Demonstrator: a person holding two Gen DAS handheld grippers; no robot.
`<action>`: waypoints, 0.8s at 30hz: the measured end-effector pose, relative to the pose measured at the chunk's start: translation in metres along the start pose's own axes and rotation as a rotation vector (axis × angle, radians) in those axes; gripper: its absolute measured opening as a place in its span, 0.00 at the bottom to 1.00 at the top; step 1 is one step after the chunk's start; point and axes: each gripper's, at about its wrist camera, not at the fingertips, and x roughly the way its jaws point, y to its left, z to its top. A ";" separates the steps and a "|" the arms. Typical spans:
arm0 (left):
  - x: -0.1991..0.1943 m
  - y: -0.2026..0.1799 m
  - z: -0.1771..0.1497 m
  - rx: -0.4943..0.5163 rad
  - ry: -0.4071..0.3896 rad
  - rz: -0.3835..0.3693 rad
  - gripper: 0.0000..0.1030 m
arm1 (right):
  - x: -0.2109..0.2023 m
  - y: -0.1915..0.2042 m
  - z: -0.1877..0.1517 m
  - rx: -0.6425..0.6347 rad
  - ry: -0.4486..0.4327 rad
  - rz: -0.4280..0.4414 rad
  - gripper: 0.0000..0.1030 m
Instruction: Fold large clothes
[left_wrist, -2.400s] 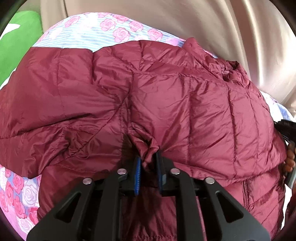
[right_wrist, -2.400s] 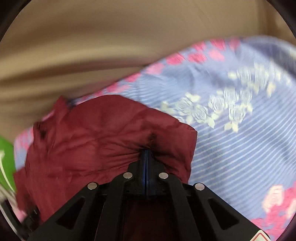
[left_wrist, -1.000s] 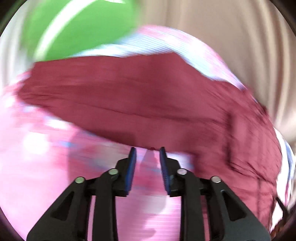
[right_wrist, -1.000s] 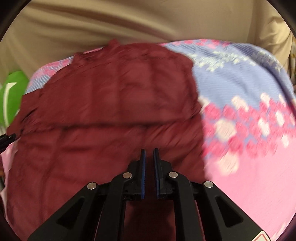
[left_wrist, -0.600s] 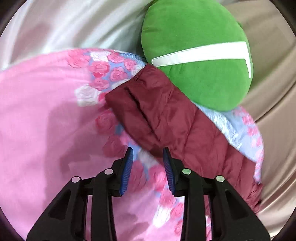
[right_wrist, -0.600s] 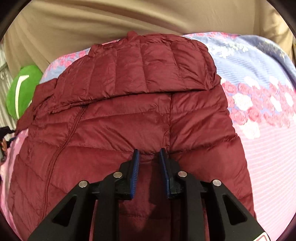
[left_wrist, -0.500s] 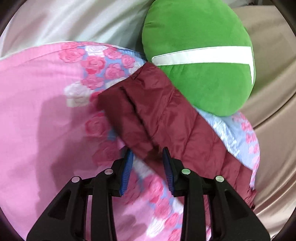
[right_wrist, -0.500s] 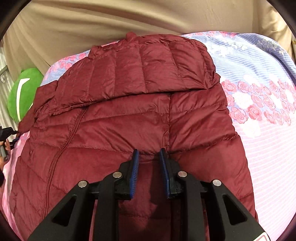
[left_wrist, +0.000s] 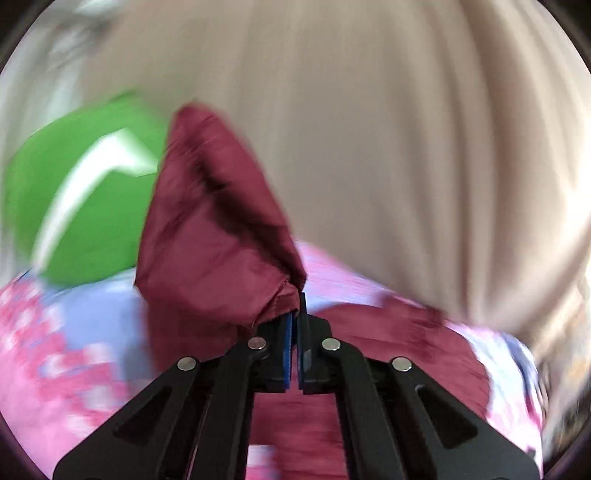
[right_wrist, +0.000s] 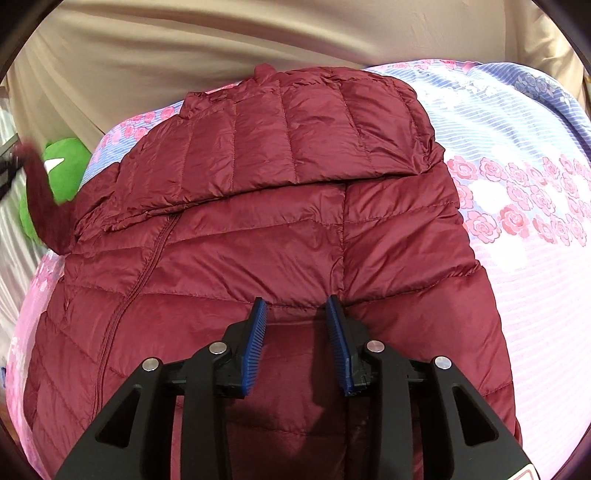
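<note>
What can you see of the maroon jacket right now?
The maroon jacket is a quilted puffer of shiny, thin fabric, lying spread on the floral bedsheet. Its top part is folded down over the body; a zipper line runs down the left side. The sleeve is lifted off the bed, its cuff pinched in the shut left gripper, in front of the green cushion. The right gripper sits open over the jacket's body.
</note>
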 end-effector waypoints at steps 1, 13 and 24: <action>0.006 -0.031 -0.005 0.040 0.018 -0.050 0.00 | 0.000 0.000 0.000 0.002 0.000 0.002 0.31; 0.174 -0.200 -0.202 0.116 0.505 -0.189 0.13 | -0.005 -0.008 -0.001 0.052 -0.015 0.046 0.37; 0.077 -0.069 -0.157 -0.138 0.311 -0.160 0.77 | -0.026 -0.009 0.026 0.121 -0.004 0.110 0.66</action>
